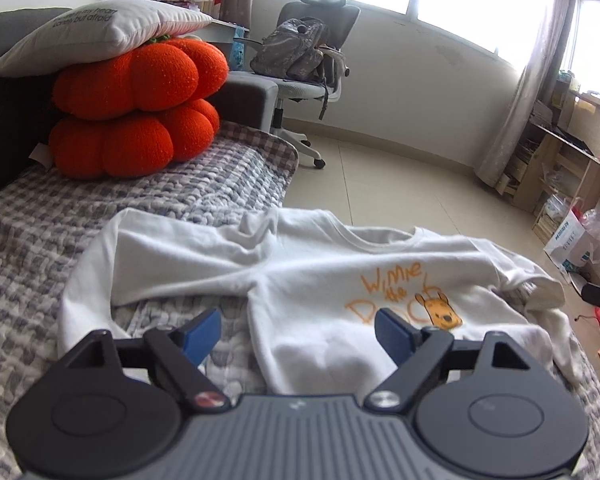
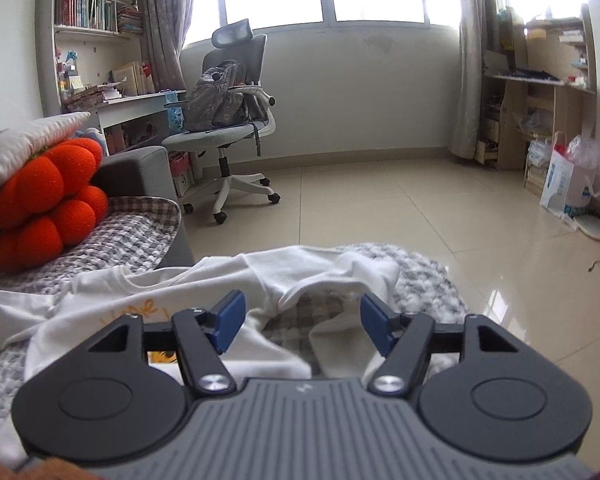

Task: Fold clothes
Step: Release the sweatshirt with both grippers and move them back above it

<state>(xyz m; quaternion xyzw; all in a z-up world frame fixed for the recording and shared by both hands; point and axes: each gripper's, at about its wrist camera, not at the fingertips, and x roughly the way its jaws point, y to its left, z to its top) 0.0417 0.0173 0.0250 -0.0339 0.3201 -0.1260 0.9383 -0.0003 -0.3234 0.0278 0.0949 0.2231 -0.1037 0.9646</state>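
Grey-and-white checked quilted bedding (image 1: 40, 248) carries the work, with pale floor tiles (image 2: 380, 200) falling away past its far and right edges. On it lies the white long-sleeved sweatshirt with an orange bear print (image 1: 340, 272), chest up, collar to the far side, spread but rumpled. Its left sleeve curls back toward the near side, and its right sleeve is bunched near the bedding's right edge (that side shows only partly).

Both claws hover above the cloth with their blue pads wide apart and nothing between them: the left claw (image 1: 298, 330) over the sweatshirt's near left part, the right claw (image 2: 302, 320) over the crumpled right sleeve (image 2: 332, 280).

Whether a fold has been made I cannot tell. For a neat fold, I judge each pinch should catch a seam or cuff edge, not loose bulk, and the wrinkles should be smoothed flat before any crease is set.

Open room is best on the left bedding; the two stacked orange pumpkin-shaped plush cushions (image 1: 140, 108) stand far left, well apart. On the right the cloth could slip floorward.
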